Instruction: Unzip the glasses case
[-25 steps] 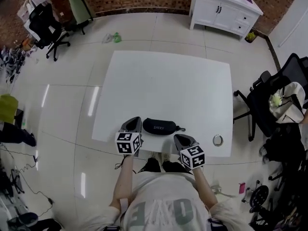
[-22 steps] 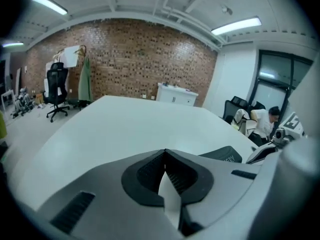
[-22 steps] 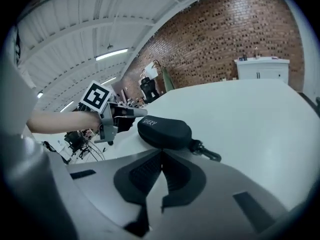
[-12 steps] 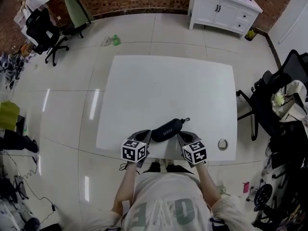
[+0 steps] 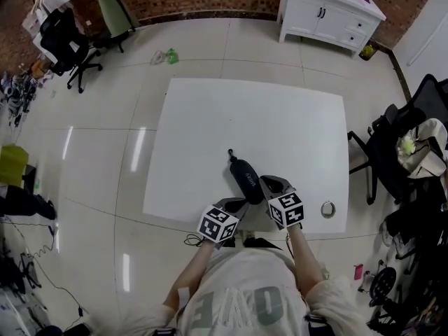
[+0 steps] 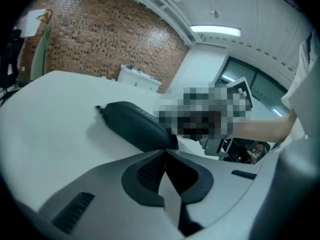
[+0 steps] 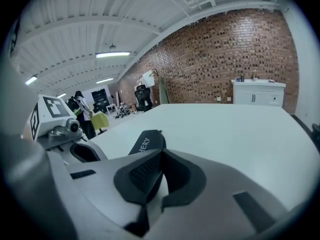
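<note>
The black glasses case (image 5: 246, 175) lies on the white table (image 5: 210, 117) near its front edge. It points away from me, with the zip pull (image 5: 230, 152) at the far end. My left gripper (image 5: 242, 202) is shut, and its tips touch the case's near end (image 6: 135, 126). My right gripper (image 5: 265, 180) is also shut and rests against the case's right side, so the case (image 7: 148, 141) shows just left of its tips. In both gripper views the jaws meet with nothing between them, for the left gripper (image 6: 165, 151) and for the right gripper (image 7: 161, 154).
A small metal ring (image 5: 327, 208) lies on the table at the front right corner. A black office chair (image 5: 392, 145) stands close to the table's right edge. A white cabinet (image 5: 329, 9) and the brick wall are far behind. A second chair (image 5: 66, 44) is at the far left.
The case has turned from lying crosswise to pointing away from me, zip pull now at the far end. The left gripper has swung right to the case's near end.
</note>
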